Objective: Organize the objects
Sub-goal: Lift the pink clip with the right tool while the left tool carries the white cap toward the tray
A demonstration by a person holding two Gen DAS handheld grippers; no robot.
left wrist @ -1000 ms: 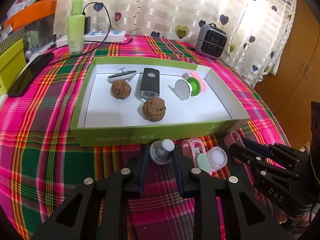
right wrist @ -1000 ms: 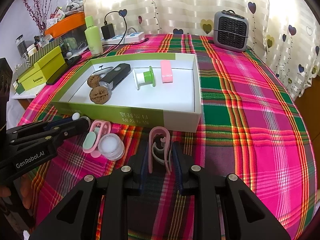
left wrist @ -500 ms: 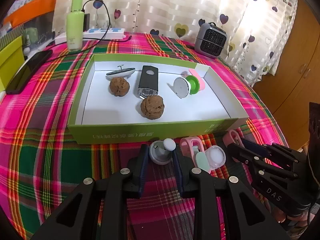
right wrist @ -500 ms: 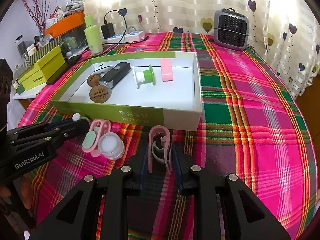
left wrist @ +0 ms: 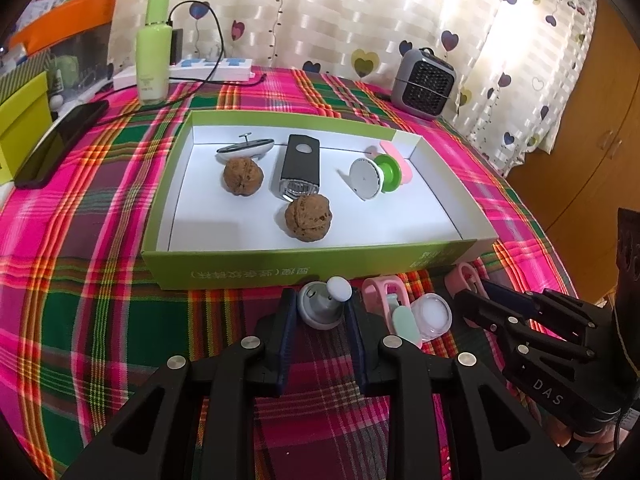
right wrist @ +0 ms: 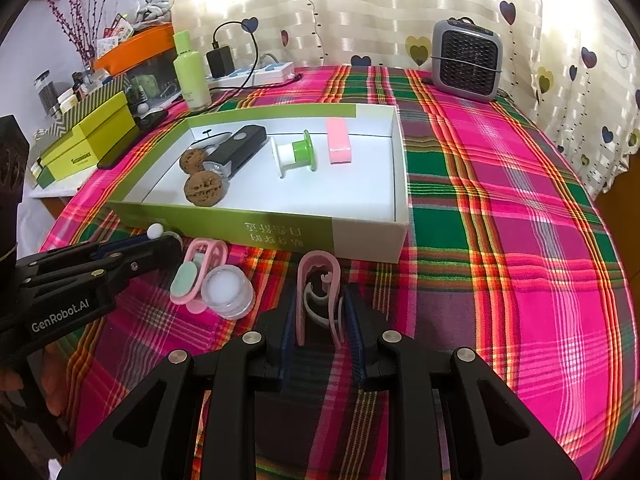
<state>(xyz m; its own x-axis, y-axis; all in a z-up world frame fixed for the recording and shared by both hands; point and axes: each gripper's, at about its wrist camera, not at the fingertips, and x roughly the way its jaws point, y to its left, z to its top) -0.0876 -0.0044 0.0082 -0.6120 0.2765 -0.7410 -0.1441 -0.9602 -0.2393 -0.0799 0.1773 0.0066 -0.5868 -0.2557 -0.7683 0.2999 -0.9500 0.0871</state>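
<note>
Nothing has moved. Left claw (left wrist: pixel 322 314) stays squeezed on a grey round knob with a white ball (left wrist: pixel 323 307); right claw (right wrist: pixel 320 312) squeezes a pink plastic clip (right wrist: pixel 319 280), fully seen only from the right, before the green cardboard box (right wrist: pixel 280 232).

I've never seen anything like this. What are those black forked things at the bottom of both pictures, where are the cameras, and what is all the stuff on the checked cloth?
No robot here: a person holds a two-finger gripper in each hand, and a wide-angle camera on each looks forward along its fingers. One picture comes from the left gripper, the other from the right gripper; each also shows the other at its edge.

The left gripper is shut on a small grey knob with a white ball tip. The right gripper is shut on a pink clip.

On the plaid tablecloth lies an open green box holding two walnuts, a black gadget, a green and white spool and a pink block. In front of the box lie another pink clip and a small clear jar.
</note>
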